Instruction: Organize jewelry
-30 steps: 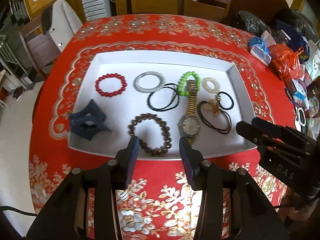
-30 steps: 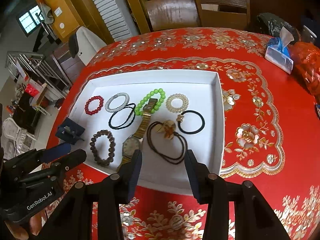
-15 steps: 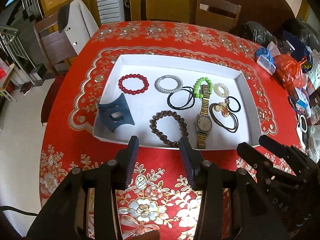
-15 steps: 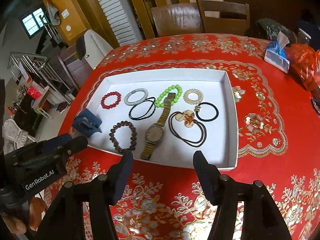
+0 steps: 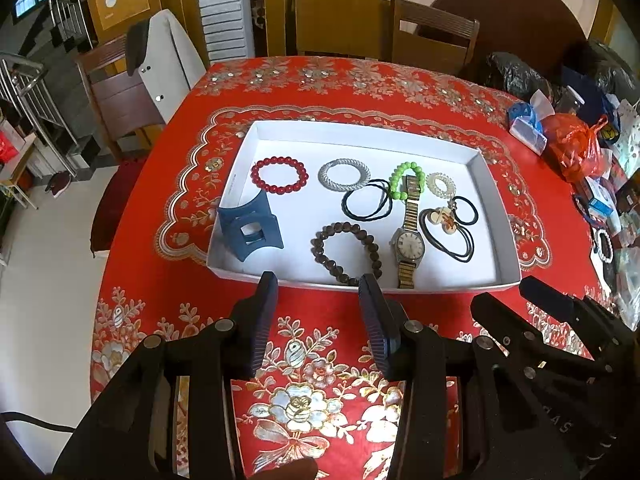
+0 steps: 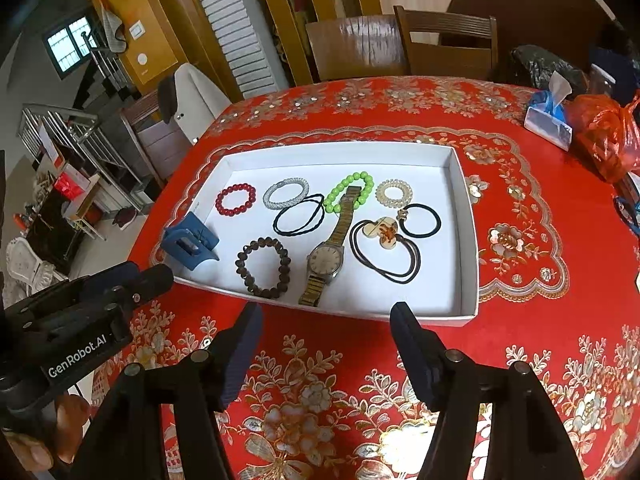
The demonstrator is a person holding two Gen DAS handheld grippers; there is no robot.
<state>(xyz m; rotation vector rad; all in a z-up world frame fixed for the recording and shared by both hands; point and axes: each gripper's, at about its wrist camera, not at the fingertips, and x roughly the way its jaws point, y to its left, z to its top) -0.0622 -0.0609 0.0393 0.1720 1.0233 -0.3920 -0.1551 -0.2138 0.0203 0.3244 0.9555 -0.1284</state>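
A white tray (image 6: 466, 240) is sitting on the red counter (image 6: 520, 320), holding bracelets, hair ties, a blue clip (image 6: 190, 246) and a watch (image 6: 326, 258). The left tool (image 5: 318, 294) is hovering apart and empty just near of the tray; the right tool (image 6: 326, 318) is opening, empty, the watch lying beyond it.

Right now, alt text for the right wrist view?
A white tray on a red floral tablecloth holds bracelets, hair ties and a wristwatch. The empty right claw hovers before its near edge, jaws opening.
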